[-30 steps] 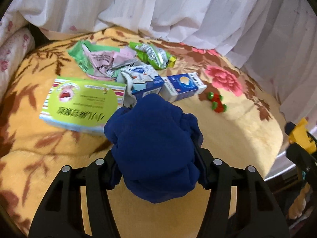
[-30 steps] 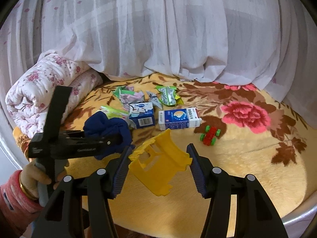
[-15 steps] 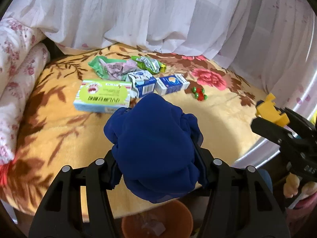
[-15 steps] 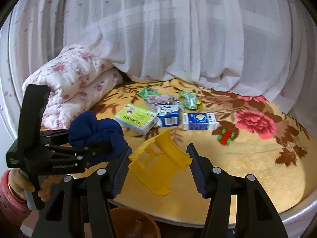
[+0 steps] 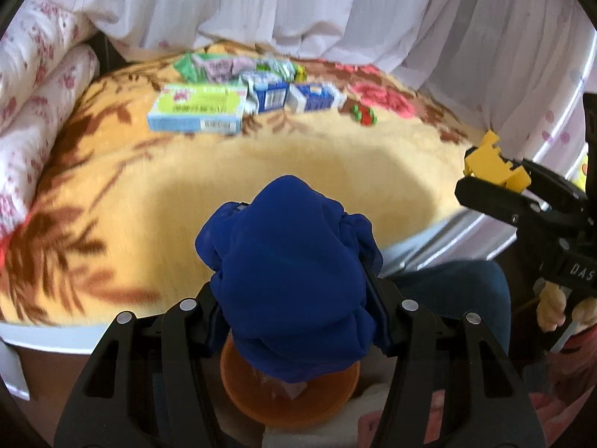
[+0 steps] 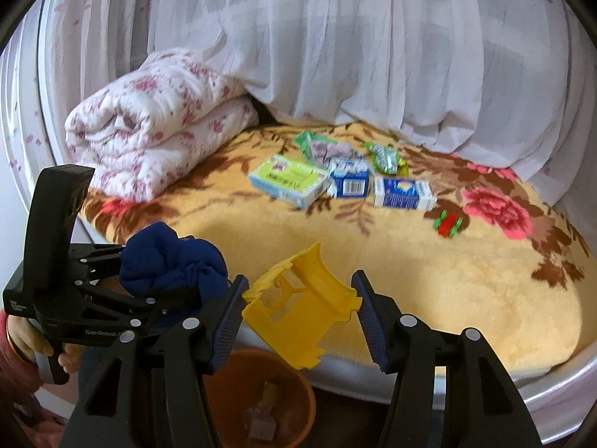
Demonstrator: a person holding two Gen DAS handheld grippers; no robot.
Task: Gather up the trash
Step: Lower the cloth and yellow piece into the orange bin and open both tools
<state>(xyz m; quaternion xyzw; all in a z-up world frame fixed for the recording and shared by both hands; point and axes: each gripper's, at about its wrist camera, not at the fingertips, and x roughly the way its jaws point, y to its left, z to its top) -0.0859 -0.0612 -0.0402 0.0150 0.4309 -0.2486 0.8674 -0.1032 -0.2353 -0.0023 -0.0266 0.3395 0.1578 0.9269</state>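
Pulling both hands back off the bed now, and the view has changed a lot in the last second: a moment ago my left camera was right over the boxes, now the whole yellow floral blanket (image 5: 112,171) lies ahead and the orange bin (image 6: 257,399) has come in underneath. My left gripper (image 5: 294,291) stays clenched on the dark blue cloth bundle (image 5: 291,261), which hangs directly above the bin's mouth in the left view. My right gripper (image 6: 298,310) keeps its grip on the yellow plastic toy piece (image 6: 298,310), pads pressed on both sides, just beyond the bin's far rim as that camera sees it. So I judge both loads are nearly at the drop point; letting go comes next, and the right one may need a touch more travel. Left behind on the blanket: the green box (image 6: 289,183), two blue cartons (image 6: 403,192), crumpled wrappers (image 6: 384,156) and a small red-and-green toy (image 6: 447,222). More trips needed.
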